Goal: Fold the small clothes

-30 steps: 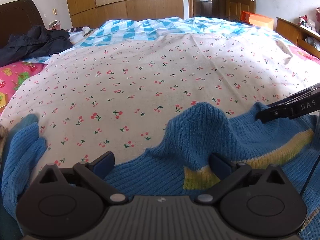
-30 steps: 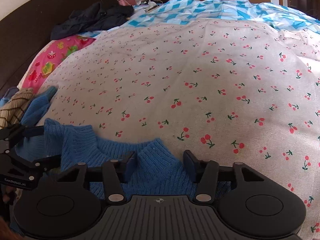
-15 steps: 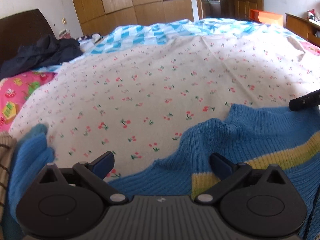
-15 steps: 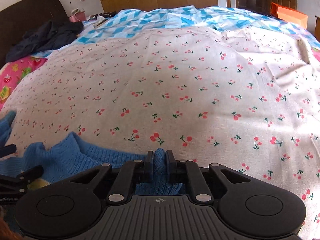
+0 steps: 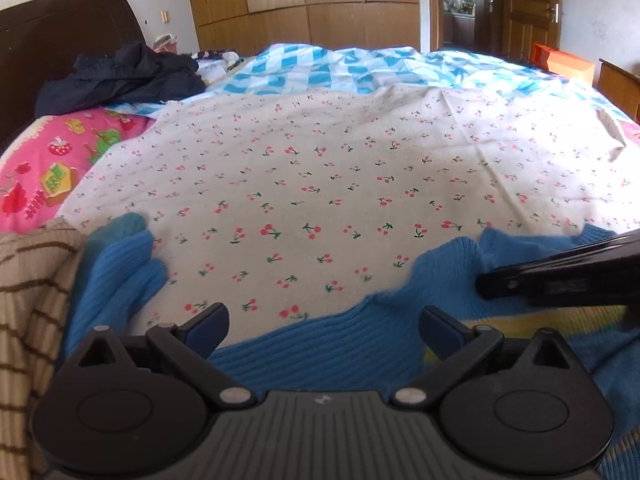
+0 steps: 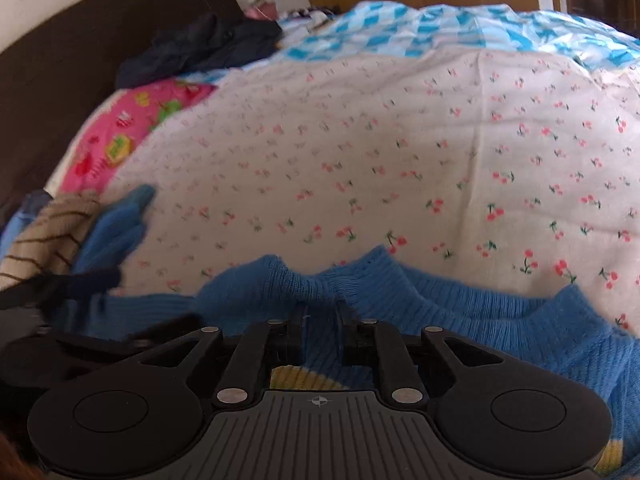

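Observation:
A blue knit sweater (image 5: 340, 352) with a yellow stripe (image 5: 560, 316) lies crumpled at the near edge of the cherry-print sheet (image 5: 320, 168). My left gripper (image 5: 324, 322) is open, its fingers spread wide over the sweater's ribbed edge and gripping nothing. My right gripper (image 6: 320, 328) is closing, its jaws nearly together with a fold of the blue sweater (image 6: 480, 312) pinched between the pads. From the left wrist view the right gripper (image 5: 560, 276) reaches in from the right over the sweater. One blue sleeve (image 5: 116, 272) lies off to the left.
A beige garment with brown stripes (image 5: 28, 300) lies at the left edge beside the sleeve. Farther back are a pink pillow (image 5: 44, 172), dark clothes (image 5: 120, 76) by the headboard and a blue checked quilt (image 5: 320, 68). An orange box (image 5: 560, 62) stands at the far right.
My right gripper's jaws went from open to pinched on a sweater fold and swung left with it. The raised hump between my left fingers has flattened; the left gripper stayed open.

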`<state>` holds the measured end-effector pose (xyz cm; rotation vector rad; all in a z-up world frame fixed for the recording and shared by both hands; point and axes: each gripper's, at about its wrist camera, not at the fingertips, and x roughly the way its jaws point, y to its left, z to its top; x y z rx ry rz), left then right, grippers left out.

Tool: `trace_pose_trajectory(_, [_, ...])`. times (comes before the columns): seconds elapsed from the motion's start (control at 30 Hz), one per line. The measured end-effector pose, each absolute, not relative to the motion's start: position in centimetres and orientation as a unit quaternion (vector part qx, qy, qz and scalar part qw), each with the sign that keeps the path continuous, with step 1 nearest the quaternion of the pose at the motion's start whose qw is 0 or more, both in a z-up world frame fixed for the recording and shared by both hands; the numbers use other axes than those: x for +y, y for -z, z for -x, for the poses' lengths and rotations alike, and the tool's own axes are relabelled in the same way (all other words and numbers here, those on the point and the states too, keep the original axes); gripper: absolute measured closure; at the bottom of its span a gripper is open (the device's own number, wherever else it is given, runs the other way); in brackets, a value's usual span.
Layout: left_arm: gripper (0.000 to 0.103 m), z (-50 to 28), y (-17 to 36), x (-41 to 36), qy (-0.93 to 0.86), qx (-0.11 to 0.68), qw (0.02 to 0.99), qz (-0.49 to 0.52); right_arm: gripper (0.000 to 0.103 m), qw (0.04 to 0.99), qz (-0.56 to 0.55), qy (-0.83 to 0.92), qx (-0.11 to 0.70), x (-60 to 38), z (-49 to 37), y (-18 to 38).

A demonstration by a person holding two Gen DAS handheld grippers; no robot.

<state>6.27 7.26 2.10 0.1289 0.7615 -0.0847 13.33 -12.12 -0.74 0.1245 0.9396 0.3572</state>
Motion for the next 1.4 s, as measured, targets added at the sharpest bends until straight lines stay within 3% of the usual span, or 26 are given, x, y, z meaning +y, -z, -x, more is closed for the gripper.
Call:
trace_pose_trajectory(0.2, [0.0, -1.9, -5.1, 11.3, 0.038, 0.35, 0.934, -0.056, 0.085, 0.896, -0.025, -0.195, 0.398, -9.6, -10.9, -4.2])
trace_pose_trajectory(0.33, [0.0, -0.1, -6.0, 14.5, 0.022, 0.346, 0.937, -0.04, 0.08, 0.866, -0.058, -0.271, 0.416, -4.8, -11.9, -5.6])
trace_pose_trajectory(0.6, [0.0, 2.0, -6.0, 18.9, -0.005, 0.343, 0.939, -0.02, 0.072, 0.775, -0.19, -0.327, 0.505, 4.9, -16.7, -1.6])
trace_pose_trajectory(0.9, [0.0, 2.0, -5.8, 20.1, 0.003, 0.338, 0.941, -0.01, 0.069, 0.716, -0.301, -0.306, 0.55, 8.7, -19.4, 3.1])
trace_pose_trajectory(0.97, [0.0, 2.0, -5.7, 20.2, -0.007, 0.337, 0.941, -0.014, 0.071, 0.715, -0.304, -0.295, 0.556, 9.3, -19.5, 3.6])
trace_pose_trajectory(1.07, [0.0, 2.2, -5.9, 20.3, -0.008, 0.34, 0.94, -0.008, 0.093, 0.721, -0.303, -0.301, 0.547, 9.2, -19.0, 3.0])
trace_pose_trajectory(1.2, [0.0, 2.6, -6.5, 19.7, 0.003, 0.327, 0.945, -0.015, 0.094, 0.75, -0.296, -0.322, 0.496, 5.3, -16.8, -1.2])
trace_pose_trajectory(1.4, [0.0, 2.4, -7.9, 16.7, 0.1, 0.288, 0.952, -0.014, 0.095, 0.827, -0.32, -0.247, 0.392, -8.0, -8.1, -9.3])
